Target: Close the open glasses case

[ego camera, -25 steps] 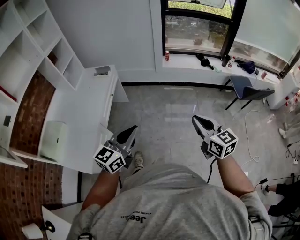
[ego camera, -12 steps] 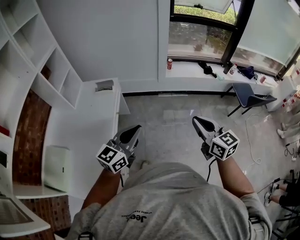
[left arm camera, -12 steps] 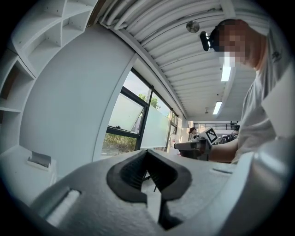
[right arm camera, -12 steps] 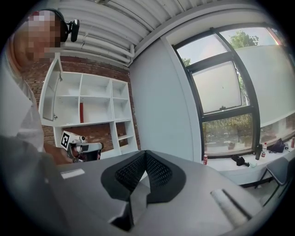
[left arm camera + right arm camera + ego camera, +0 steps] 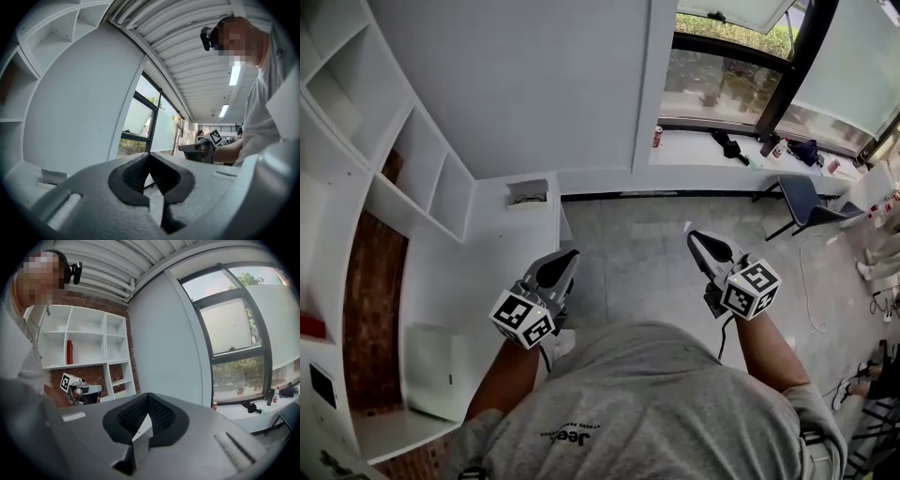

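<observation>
**White bench off to the left, both grippers shut and empty**

Grey floor [image 5: 628,253] underfoot; no work surface between the hands.

Holds the left gripper [image 5: 566,258] level ahead of the torso, fingers [image 5: 133,174] pressed together with nothing between them. Holds the right gripper [image 5: 696,238] the same way, tipped slightly down, fingers [image 5: 136,416] likewise closed on nothing. Reads as a carrying posture, with tips forward, well apart and clear of the body, since nothing is within reach to work on.

Cannot place the glasses case with certainty. Best candidate is a small grey thing [image 5: 528,194] at the far end of the bench [image 5: 487,272], close against the wall and just below the open shelving [image 5: 412,159]. Shows faintly in the left gripper view too, too small to tell lid from base. Sits well apart from both grippers, nearer the left one. Also on the bench is a white box [image 5: 431,370] at the near end. Further off, a red can [image 5: 657,137] stands on the window sill [image 5: 703,150]; neither matters to the job.

Judged state: closing not begun, approach only.

Next likely calls for squaring up to the bench and bringing the left gripper in first. Might manage the lid with shut fingers by pushing it over. Risk of a light case skating on the smooth top, so worth steadying the base with the other gripper.
</observation>
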Action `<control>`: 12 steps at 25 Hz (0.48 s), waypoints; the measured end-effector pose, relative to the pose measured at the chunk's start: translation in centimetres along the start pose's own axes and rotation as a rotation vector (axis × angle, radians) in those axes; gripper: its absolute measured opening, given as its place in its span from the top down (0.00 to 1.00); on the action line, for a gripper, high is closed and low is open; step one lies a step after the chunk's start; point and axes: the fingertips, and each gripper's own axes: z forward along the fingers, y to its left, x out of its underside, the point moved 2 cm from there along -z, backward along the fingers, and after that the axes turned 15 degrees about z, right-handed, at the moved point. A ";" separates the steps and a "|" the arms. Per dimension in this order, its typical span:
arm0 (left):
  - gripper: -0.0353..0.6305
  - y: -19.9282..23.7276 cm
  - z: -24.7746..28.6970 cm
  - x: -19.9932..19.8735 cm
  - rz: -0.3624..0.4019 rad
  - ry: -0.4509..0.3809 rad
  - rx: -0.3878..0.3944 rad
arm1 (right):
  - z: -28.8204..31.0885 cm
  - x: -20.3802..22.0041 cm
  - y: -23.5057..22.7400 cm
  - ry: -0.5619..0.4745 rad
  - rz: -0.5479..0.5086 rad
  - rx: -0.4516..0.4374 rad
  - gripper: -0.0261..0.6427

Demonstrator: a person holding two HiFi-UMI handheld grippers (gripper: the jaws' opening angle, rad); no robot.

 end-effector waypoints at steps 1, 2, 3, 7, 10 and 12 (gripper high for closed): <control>0.95 0.7 0.1 0.2 -0.008 0.001 -0.004 | 0.8 -0.1 -0.2 0.007 0.001 0.000 0.95; 0.95 1.3 0.3 0.3 -0.016 0.003 -0.007 | 1.5 -0.3 -0.6 0.012 0.003 0.000 0.95; 0.95 1.8 0.6 0.5 -0.022 0.007 -0.008 | 2.1 -0.5 -1.1 0.015 0.008 0.001 0.94; 0.95 3.6 2.2 1.4 -0.029 0.031 -0.021 | 4.5 -1.3 -3.5 0.020 0.026 -0.009 0.94; 0.95 5.0 3.9 2.1 -0.029 0.046 -0.047 | 6.7 -1.9 -5.8 0.028 0.032 -0.037 0.94; 0.95 6.0 5.6 2.5 -0.024 0.055 -0.067 | 8.2 -2.6 -7.7 0.029 0.035 -0.063 0.94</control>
